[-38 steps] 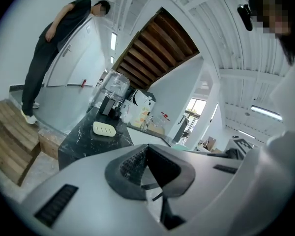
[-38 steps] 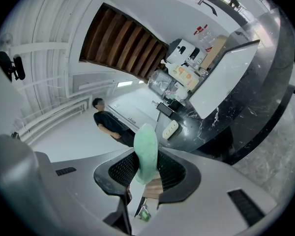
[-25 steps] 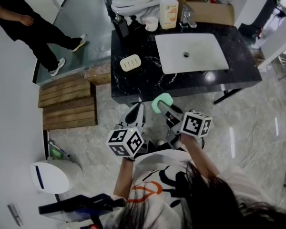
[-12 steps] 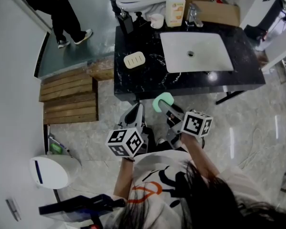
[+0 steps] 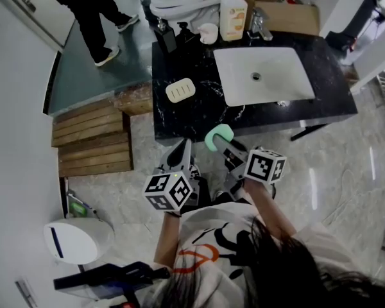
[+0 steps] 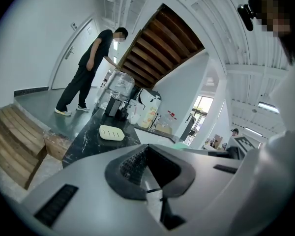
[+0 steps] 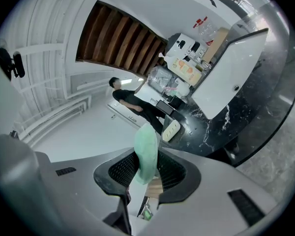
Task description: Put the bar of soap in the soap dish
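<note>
Soap dish [image 5: 180, 90] on black counter [image 5: 194, 119], left of sink [image 5: 263, 76], well apart from grippers. Right gripper [image 7: 146, 173] pinches green soap [image 7: 146, 149]; left gripper [image 6: 148, 173] slightly spread, empty.

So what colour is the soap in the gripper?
The soap is pale mint green, clearest in the right gripper view.
</note>
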Demonstrator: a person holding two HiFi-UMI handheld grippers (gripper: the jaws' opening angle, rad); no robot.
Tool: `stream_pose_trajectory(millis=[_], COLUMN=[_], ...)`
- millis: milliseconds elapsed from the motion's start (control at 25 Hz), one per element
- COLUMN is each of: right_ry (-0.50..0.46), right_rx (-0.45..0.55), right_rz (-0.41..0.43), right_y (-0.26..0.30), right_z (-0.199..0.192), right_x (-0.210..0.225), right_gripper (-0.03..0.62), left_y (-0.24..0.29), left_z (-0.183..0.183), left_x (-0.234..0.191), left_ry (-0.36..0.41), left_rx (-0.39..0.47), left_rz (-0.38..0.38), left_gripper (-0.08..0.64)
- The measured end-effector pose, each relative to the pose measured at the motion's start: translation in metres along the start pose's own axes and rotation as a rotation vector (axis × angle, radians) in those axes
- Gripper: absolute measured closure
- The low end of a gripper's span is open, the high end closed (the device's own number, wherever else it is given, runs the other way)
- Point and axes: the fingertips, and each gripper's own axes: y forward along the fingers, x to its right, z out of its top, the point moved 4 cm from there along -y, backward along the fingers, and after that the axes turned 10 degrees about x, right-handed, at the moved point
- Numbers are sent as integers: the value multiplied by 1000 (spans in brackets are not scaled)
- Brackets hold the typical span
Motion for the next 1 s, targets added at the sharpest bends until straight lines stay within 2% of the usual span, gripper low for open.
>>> stream_pose_trajectory(millis=[1000], right_ry=[-9], right_rx=[-5], right_rz=[-59], right_y=[119], right_z=[4], right_x=[-3], right_gripper=[479], left_y=[66], left_z=[55], left_x=[-97], left_ry=[-37], left_rx=[-25], left_rz=[-25], left_gripper=[558])
